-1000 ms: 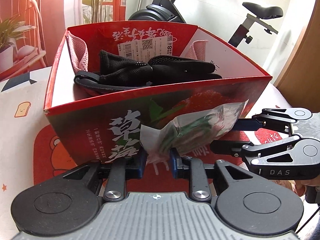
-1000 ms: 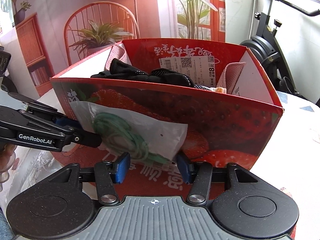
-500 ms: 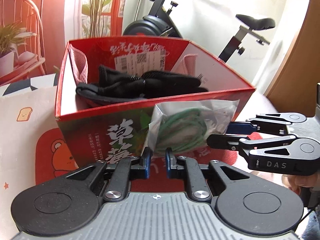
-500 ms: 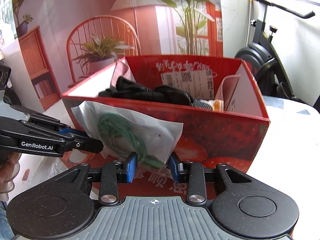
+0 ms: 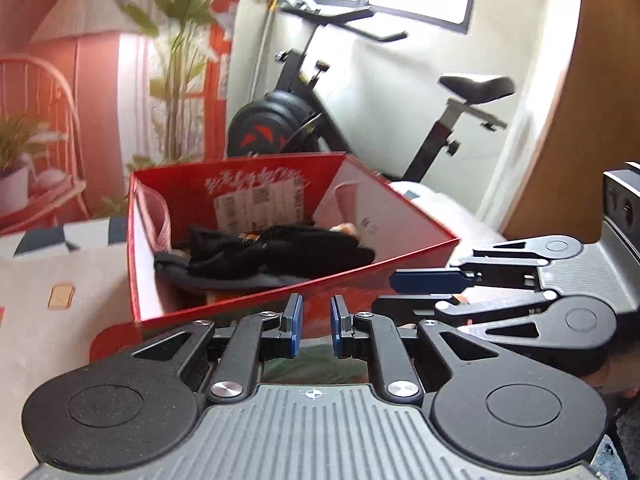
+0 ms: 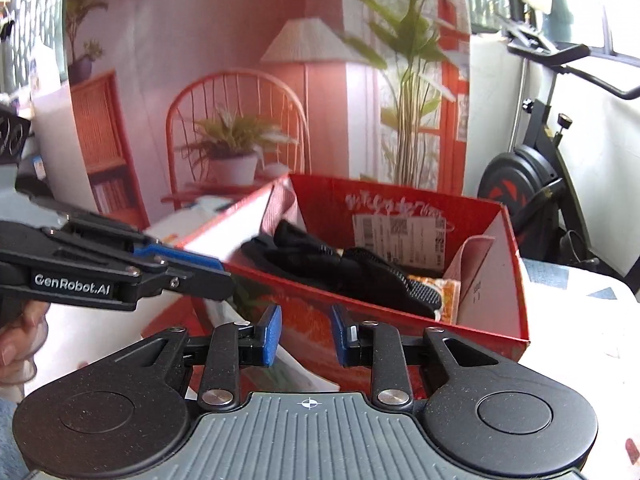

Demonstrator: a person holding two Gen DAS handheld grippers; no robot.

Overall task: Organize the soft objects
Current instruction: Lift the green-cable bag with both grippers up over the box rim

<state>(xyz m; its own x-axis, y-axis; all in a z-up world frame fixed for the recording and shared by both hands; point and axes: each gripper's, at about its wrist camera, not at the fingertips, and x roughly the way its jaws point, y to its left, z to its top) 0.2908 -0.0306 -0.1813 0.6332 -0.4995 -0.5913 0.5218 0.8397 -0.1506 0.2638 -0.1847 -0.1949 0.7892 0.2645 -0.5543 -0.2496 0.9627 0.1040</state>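
1. The bag (image 5: 316, 366) with the green cord sits low between your two grippers, just in front of the red box (image 5: 400, 256) and outside it. Only a sliver of it shows under the fingers.
2. Your left gripper (image 5: 315, 326) has just been closing. Its jaws stand narrow and are pinched on the bag, which hangs below its tip in the right wrist view.
3. Your right gripper (image 6: 306, 334) has just been closing too, and a moderate gap is left. The bag's white edge (image 6: 292, 372) lies by its left finger, low in the gap. Whether the pads press on it cannot be told.
4. The two grippers are near each other, tips crossing in front of the box's near wall.
5. In the box lie black cloths (image 5: 280, 252), with a pink cloth (image 5: 154, 216) against the left wall.
6. The box stands on the desk (image 5: 60, 280).
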